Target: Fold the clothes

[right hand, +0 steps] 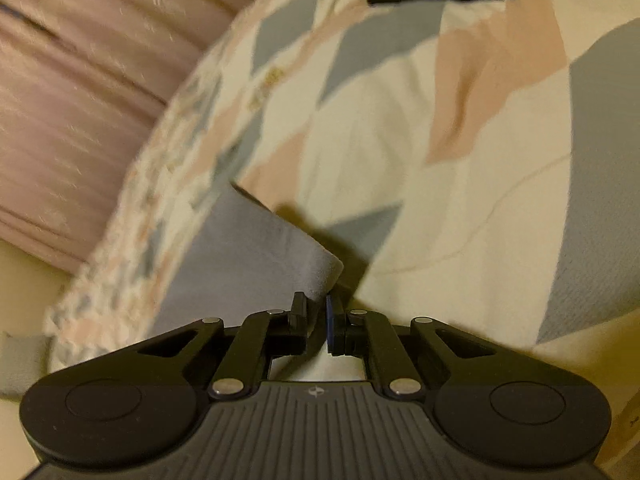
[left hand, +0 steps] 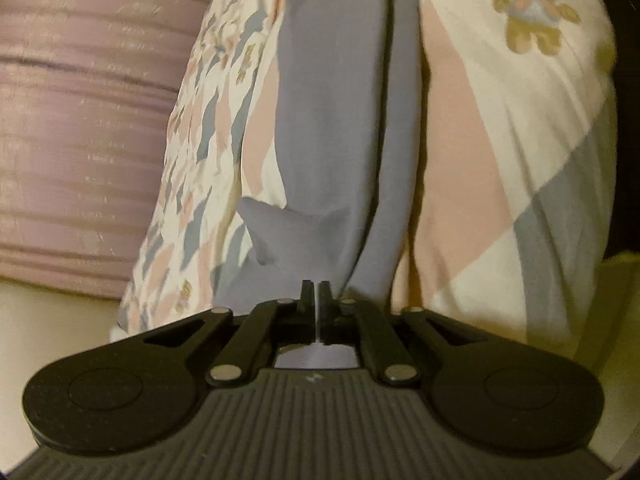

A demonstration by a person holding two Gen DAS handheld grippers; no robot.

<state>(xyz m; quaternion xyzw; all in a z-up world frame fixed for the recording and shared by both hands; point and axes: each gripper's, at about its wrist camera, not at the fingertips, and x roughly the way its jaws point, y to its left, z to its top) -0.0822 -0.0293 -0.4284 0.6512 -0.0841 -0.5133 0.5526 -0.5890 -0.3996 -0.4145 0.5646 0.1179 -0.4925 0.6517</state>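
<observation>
Left gripper [left hand: 317,292] clenched on grey garment [left hand: 336,120] stretching ahead of fingertips, right gripper [right hand: 318,306] seemingly pinching its corner, teddy-bear print [left hand: 532,12] only in left view

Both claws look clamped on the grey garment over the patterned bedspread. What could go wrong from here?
1. The right claw pinches only a corner of the grey garment; a pull might slip it free.
2. The left claw holds bunched cloth, so creases in the grey garment could get folded in.
3. The patterned bedspread lies loose beneath and might drag along.
</observation>
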